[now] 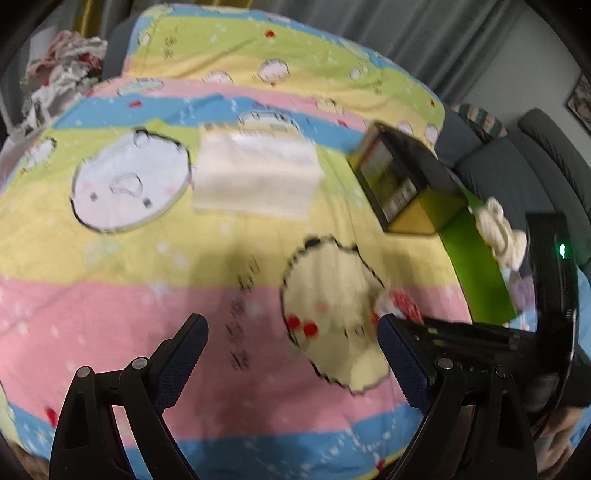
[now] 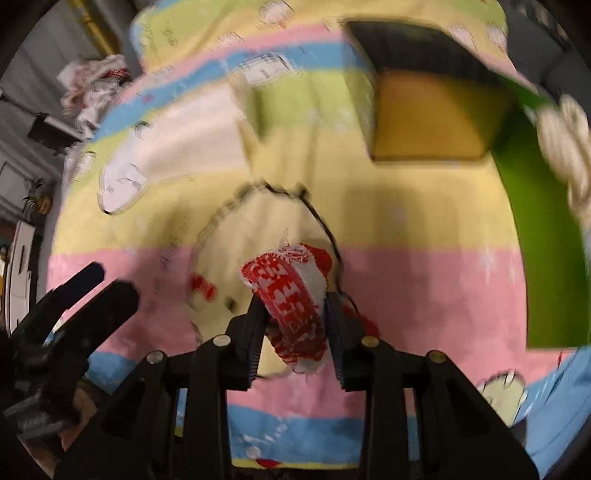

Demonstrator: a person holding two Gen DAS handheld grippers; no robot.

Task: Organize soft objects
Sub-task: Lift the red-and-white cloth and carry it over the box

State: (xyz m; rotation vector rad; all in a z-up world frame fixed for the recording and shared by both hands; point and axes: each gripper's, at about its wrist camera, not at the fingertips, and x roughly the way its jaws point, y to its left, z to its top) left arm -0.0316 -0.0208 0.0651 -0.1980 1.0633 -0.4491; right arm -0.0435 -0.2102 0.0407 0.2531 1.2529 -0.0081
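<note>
Right gripper [image 2: 295, 317] clamps the red-and-white knitted cloth [image 2: 291, 295] just short of the open yellow-green box [image 2: 436, 114], left gripper [image 1: 291, 350] gaping empty

A home bedroom: striped cartoon bedspread [image 1: 147, 280], grey curtains [image 1: 424, 33], crumpled laundry [image 1: 62, 70].

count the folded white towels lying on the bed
1: the white towel lies flat on the bedspread, left of the open box. Others may be out of view.

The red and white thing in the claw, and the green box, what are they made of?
Red and white thing: looks like knitted or woven cloth, matte, with frayed threads at its top edge. Green box: probably cardboard, with flat, stiff, smooth panels; the blur leaves it uncertain.
</note>
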